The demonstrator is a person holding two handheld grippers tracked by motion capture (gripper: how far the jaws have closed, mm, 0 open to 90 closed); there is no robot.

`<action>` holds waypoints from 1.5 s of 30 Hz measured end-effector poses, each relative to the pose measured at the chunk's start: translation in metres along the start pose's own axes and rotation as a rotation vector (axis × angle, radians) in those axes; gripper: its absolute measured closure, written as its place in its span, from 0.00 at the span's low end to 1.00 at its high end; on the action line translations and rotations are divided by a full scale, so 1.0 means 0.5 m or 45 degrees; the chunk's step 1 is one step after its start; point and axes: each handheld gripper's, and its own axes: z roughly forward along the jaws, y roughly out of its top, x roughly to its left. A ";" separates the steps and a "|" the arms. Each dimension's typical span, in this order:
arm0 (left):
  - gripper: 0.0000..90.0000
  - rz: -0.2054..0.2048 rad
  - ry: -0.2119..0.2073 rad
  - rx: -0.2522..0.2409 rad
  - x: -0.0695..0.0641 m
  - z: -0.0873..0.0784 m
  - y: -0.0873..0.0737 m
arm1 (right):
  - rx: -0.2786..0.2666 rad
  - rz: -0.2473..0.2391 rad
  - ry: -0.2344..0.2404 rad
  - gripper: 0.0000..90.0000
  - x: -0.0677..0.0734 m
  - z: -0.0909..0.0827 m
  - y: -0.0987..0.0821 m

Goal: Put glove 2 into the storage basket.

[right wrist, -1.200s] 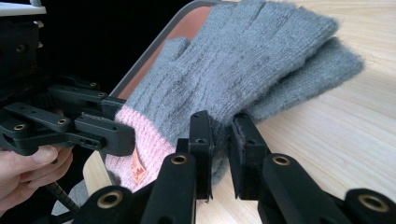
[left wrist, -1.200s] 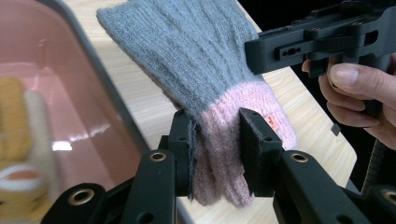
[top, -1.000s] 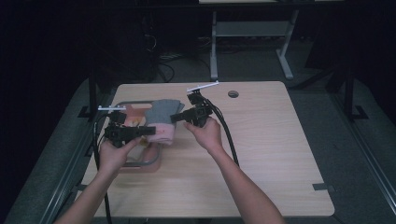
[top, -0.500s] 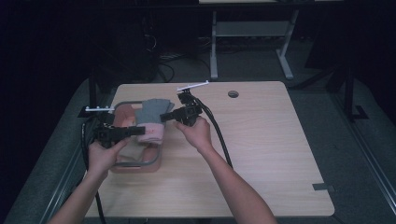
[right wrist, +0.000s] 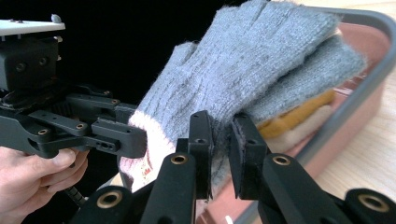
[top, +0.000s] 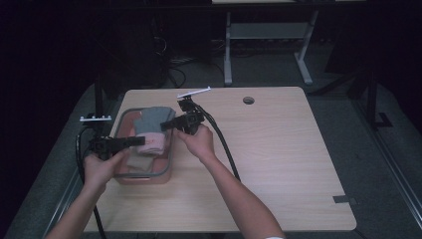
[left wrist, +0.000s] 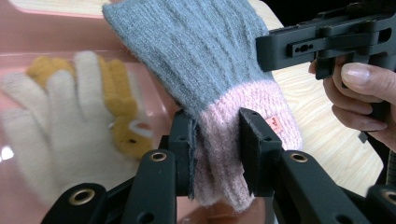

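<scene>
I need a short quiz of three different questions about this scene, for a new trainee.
1. True or false: both tools grip the same glove.
2. Which part does the left tool pinch? A) pink cuff B) grey fingertips C) bin rim
3. Fill in: the cream and yellow glove lies inside the pink ____.

Key: 1 true: the right tool pinches its grey part. 2 A. 3 bin.

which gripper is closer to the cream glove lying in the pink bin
Left. The left gripper grips the grey glove's pink cuff above the cream glove. The right gripper pinches the grey part by the pink bin's far side.
</scene>
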 end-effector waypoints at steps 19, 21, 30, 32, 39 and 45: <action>0.76 -0.024 0.083 0.020 0.039 -0.010 -0.023 | 0.053 0.009 0.016 0.88 -0.005 0.070 -0.002; 0.76 -0.024 0.093 0.034 0.044 -0.008 -0.026 | 0.062 0.020 0.016 0.88 -0.009 0.080 -0.004; 0.76 -0.019 0.143 0.080 0.063 -0.005 -0.039 | 0.110 0.022 -0.012 0.88 -0.012 0.114 -0.009; 0.76 -0.024 0.150 0.087 0.065 -0.005 -0.041 | 0.129 0.017 -0.021 0.87 -0.011 0.119 -0.009; 0.76 -0.025 0.218 0.140 0.070 0.004 -0.048 | 0.134 -0.021 -0.081 0.88 -0.005 0.121 -0.007; 0.74 -0.010 0.274 0.178 0.071 0.011 -0.051 | 0.107 -0.016 -0.086 0.86 -0.009 0.103 -0.001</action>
